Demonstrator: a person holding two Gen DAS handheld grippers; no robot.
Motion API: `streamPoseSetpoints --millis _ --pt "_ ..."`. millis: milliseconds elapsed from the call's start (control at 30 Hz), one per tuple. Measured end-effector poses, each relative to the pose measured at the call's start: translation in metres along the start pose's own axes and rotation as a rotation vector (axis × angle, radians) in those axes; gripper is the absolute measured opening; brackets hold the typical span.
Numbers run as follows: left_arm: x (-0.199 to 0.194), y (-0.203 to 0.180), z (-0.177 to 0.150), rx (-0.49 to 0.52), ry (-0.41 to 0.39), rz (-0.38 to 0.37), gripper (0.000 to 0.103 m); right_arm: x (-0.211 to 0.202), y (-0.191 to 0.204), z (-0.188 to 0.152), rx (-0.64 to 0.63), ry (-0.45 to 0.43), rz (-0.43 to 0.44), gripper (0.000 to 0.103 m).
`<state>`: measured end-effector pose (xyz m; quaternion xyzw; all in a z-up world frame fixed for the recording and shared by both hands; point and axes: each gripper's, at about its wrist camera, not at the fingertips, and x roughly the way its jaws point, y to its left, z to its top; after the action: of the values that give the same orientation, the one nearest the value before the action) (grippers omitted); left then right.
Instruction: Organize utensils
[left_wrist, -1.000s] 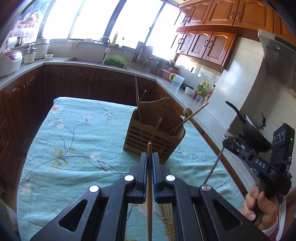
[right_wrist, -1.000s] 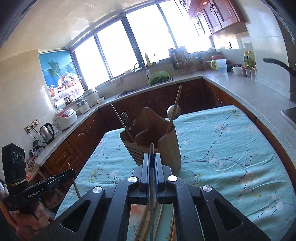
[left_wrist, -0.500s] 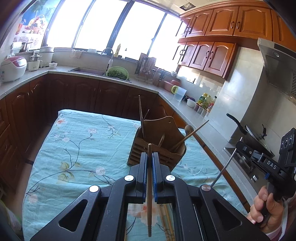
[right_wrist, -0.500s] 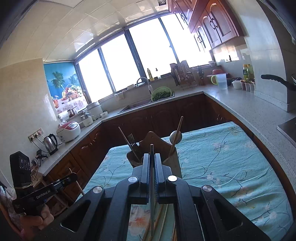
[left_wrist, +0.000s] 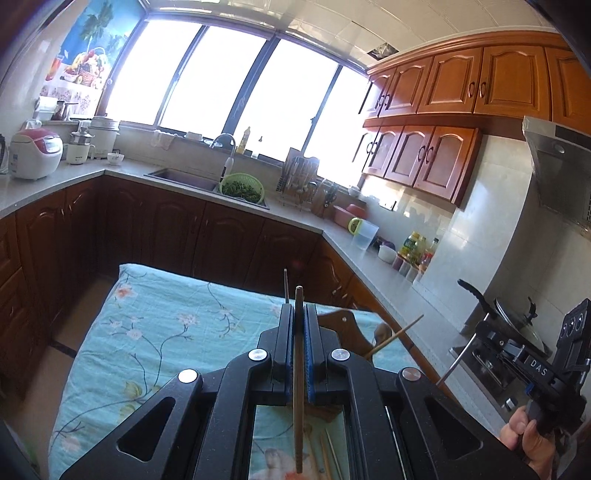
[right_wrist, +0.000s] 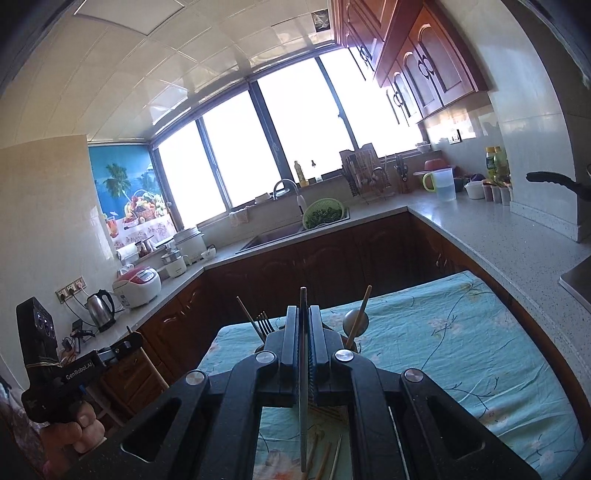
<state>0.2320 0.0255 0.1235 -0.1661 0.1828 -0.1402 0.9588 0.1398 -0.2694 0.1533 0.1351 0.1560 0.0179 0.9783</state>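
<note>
My left gripper (left_wrist: 298, 308) is shut on a brown wooden chopstick (left_wrist: 298, 406) that stands upright between its pads. Behind its fingers, only the top edge of the wooden utensil holder (left_wrist: 345, 320) shows, with a chopstick (left_wrist: 395, 338) leaning out of it. My right gripper (right_wrist: 303, 310) is shut on a grey metal chopstick (right_wrist: 303, 406). The holder is hidden behind it; a fork (right_wrist: 264, 321), a spoon (right_wrist: 355, 322) and a chopstick (right_wrist: 361, 314) stick up above it. Each view shows the other gripper at its side, raised off the table.
The table wears a teal floral cloth (left_wrist: 166, 332). Loose chopsticks (right_wrist: 325, 458) lie on it under the grippers. Dark cabinets and a grey counter (right_wrist: 498, 236) wrap around the table, with a sink and green colander (left_wrist: 242, 188). A pan (left_wrist: 517, 321) sits on the stove at right.
Both grippers have risen and tipped upward with their chopsticks still held. The utensil holder has dropped in both views and is now mostly hidden behind the fingers.
</note>
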Motion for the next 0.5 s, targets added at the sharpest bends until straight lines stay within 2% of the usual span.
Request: streamPoseSetpoints --millis 333,500 --pt "0.058 -0.006 0.027 -0.006 -0.178 -0.003 0.003 0.033 0.005 0.039 -0.033 -0.142 -0.042 0.004" --pt "0.109 -0.002 0.01 -0.003 -0.214 0.036 0.003 0.058 0.0 0.034 -0.045 -0.162 -0.072 0.004"
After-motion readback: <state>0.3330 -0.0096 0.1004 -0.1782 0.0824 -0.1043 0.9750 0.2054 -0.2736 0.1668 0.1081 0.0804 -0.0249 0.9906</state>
